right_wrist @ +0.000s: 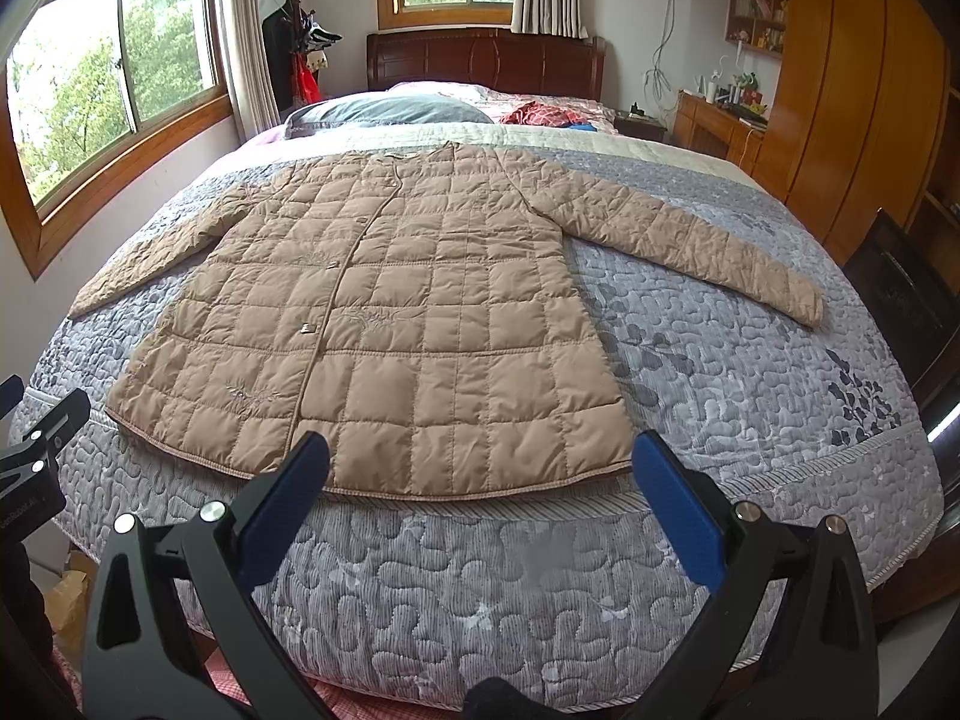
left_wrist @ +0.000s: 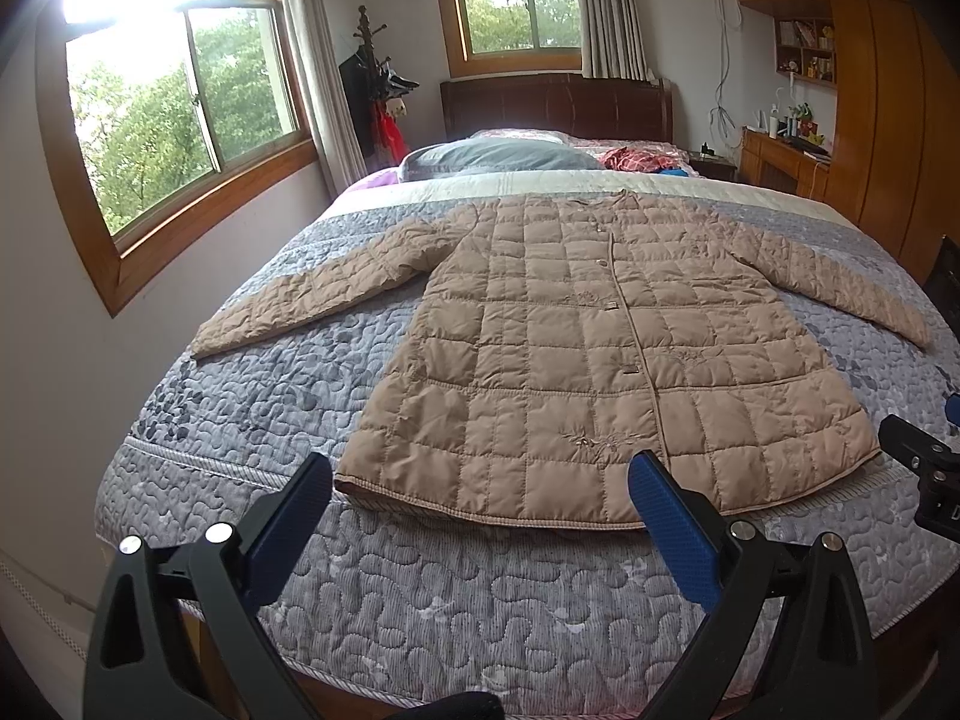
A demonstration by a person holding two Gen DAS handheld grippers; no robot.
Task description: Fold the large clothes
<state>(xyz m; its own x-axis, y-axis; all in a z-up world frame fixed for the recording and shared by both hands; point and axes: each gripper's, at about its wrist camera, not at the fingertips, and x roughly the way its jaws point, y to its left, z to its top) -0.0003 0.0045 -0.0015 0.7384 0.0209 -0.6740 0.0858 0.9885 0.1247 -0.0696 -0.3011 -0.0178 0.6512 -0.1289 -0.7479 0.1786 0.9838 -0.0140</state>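
Coat point(left_wrist: 600, 354): tan quilted, laid flat and face up on the bed, buttoned, collar toward the headboard, hem toward the foot; spread out so every edge can be reached for folding.
Sleeves: left sleeve point(left_wrist: 318, 294) and right sleeve point(right_wrist: 690, 234) angled out and down from the body, flat on the quilt, ready to be turned inward first.
Hem point(right_wrist: 468, 489): nearest edge, just beyond both sets of tips; likely first grasp line.
Left gripper point(left_wrist: 480, 489): jaws wide apart, nothing between them, hovering above the quilt before the hem's left half.
Right gripper point(right_wrist: 480, 468): likewise spread and empty, before the hem's right half.
Quilt point(left_wrist: 420, 612): grey patterned, smooth, a clear working surface.
Pillow point(right_wrist: 390, 108): beyond the collar, out of the way.
Progress: no fold made yet, judging by the flat layout.
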